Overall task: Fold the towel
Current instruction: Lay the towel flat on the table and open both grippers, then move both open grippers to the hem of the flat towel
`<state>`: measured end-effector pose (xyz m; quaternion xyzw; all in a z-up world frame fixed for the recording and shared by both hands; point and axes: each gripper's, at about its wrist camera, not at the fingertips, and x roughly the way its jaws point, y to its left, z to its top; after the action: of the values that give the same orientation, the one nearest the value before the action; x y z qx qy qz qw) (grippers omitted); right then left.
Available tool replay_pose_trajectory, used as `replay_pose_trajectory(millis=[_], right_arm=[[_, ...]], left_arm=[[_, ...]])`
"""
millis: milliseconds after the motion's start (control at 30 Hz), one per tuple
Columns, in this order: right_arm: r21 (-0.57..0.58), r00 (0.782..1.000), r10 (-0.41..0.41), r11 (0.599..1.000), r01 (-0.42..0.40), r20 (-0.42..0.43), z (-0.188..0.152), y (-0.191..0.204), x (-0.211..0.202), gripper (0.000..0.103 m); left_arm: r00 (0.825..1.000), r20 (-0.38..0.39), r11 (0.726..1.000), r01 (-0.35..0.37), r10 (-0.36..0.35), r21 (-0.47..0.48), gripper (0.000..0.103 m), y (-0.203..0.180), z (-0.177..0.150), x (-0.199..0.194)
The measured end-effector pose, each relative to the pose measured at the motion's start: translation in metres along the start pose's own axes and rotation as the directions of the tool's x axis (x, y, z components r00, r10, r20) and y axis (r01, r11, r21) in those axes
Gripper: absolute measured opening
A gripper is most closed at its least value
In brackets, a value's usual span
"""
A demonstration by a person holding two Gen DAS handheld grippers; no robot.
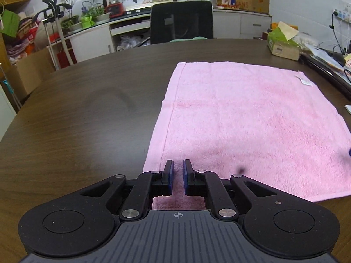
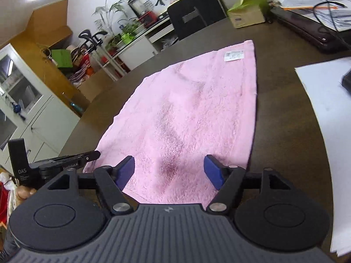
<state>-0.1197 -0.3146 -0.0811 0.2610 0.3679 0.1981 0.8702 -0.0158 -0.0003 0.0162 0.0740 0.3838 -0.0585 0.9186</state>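
Left tool (image 1: 177, 164) nearly closed over pink towel's (image 1: 252, 118) near-left corner

towel (image 1: 252, 120): fluffy pink cloth (terry-like) | table (image 1: 76, 120): dark matt wood grain

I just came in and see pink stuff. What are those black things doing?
A person holds tongs in each hand over a pink towel lying flat on a dark table. The left tongs are nearly closed at the towel's near edge. The right tongs are wide open above it. No fold made yet.
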Motion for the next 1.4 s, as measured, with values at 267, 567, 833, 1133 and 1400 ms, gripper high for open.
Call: replay_pose_trajectory(millis=[267, 567, 833, 1133, 1400], right_arm=[[0.004, 0.995, 0.098, 0.995, -0.097, -0.024, -0.003, 0.002, 0.003, 0.087], [-0.043, 0.987, 0.157, 0.986, -0.159, -0.033, -0.031, 0.003, -0.027, 0.088], [-0.134, 0.986, 0.154, 0.98, -0.144, 0.069, -0.04, 0.008, -0.075, 0.088], [-0.363, 0.992, -0.051, 0.928, 0.089, 0.114, -0.073, 0.024, -0.107, 0.088], [-0.43, 0.986, -0.137, 0.887, 0.166, 0.096, -0.086, 0.043, -0.082, 0.078]], left_arm=[[0.995, -0.02, 0.995, -0.101, 0.101, -0.016, 0.009, 0.001, -0.034, -0.04], [0.995, 0.0, 0.995, -0.099, 0.099, 0.0, 0.009, -0.007, -0.062, -0.069], [1.0, 0.029, 0.993, 0.013, -0.01, -0.119, 0.01, 0.027, -0.062, -0.084], [0.987, 0.144, 0.992, 0.08, -0.067, -0.093, 0.015, 0.052, -0.087, -0.099], [0.981, 0.141, 0.978, 0.153, -0.133, -0.141, 0.022, 0.049, -0.09, -0.084]])
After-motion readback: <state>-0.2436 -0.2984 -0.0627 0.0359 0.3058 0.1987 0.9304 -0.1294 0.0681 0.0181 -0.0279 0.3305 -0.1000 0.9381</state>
